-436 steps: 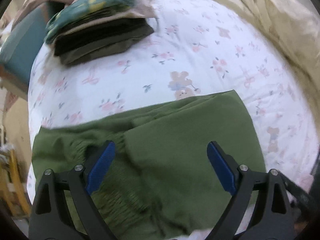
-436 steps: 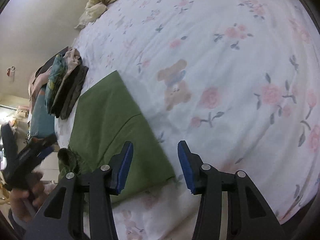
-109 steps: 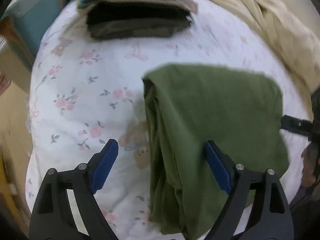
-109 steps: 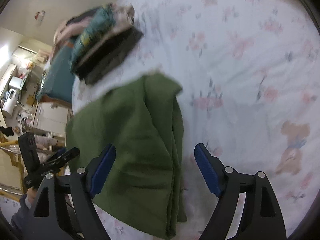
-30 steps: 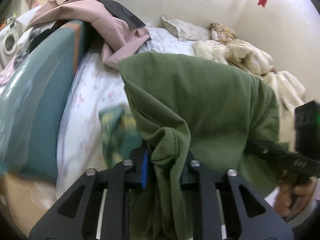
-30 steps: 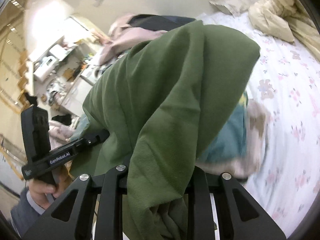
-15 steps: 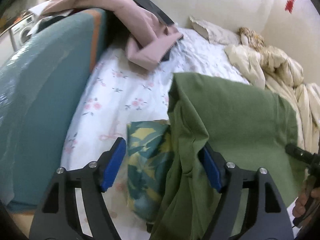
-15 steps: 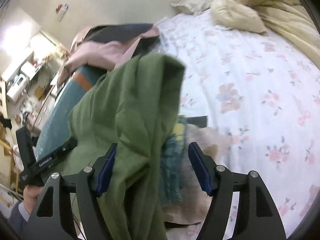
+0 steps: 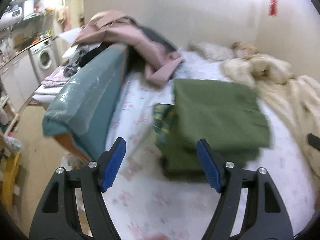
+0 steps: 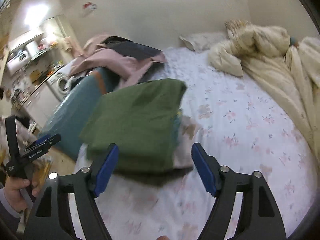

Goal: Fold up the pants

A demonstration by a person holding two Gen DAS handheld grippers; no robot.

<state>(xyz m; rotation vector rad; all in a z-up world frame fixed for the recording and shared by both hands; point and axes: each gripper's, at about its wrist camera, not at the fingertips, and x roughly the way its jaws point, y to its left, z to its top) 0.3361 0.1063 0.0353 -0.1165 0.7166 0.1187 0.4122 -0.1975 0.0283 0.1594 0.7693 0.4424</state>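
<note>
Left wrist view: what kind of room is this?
Most likely a bedroom in a small flat. A bed with a floral sheet, a pillow and a rumpled cream duvet fills the view, and a washing machine stands by a counter just beyond it.

Blurred and covered cloth

The stack of folded clothes [image 9: 162, 120] is mostly hidden beneath the green pants [image 9: 216, 120], only a patterned edge being seen; the floral bedsheet [image 9: 152, 204] print is smeared at the lower centre of both views.
</note>
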